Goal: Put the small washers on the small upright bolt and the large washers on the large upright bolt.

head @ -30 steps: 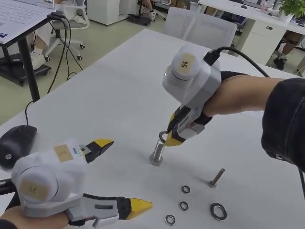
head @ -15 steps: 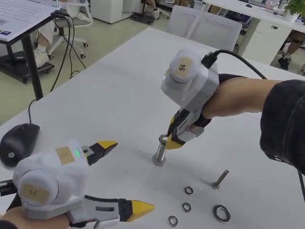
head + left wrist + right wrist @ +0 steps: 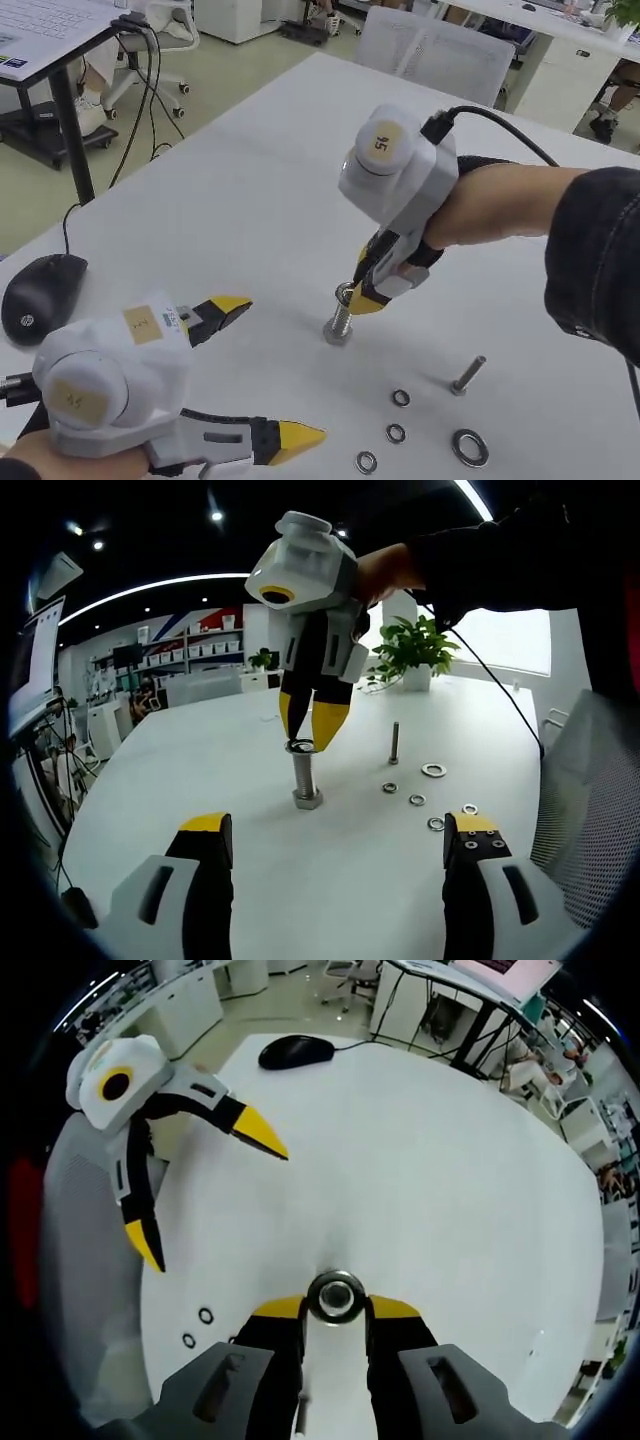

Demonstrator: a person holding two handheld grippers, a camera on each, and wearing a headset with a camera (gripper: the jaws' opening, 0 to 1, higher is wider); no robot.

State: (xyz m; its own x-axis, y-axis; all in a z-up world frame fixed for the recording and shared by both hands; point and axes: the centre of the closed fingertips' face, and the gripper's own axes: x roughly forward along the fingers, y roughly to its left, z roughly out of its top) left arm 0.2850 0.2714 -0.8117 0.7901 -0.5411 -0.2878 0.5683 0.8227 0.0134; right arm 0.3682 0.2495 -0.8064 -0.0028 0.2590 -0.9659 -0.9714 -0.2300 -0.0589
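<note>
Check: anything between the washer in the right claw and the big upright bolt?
Nothing visible. The right claw holds the washer right at the top of the big bolt, hole lined up over it. The small bolt, loose washers and left claw sit off to the side.

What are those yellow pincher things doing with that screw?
A person's right gripper holds a large washer right at the top of the large upright bolt. The left gripper hovers open nearby. Three small washers and a second large washer lie on the table beside the small bolt.
</note>
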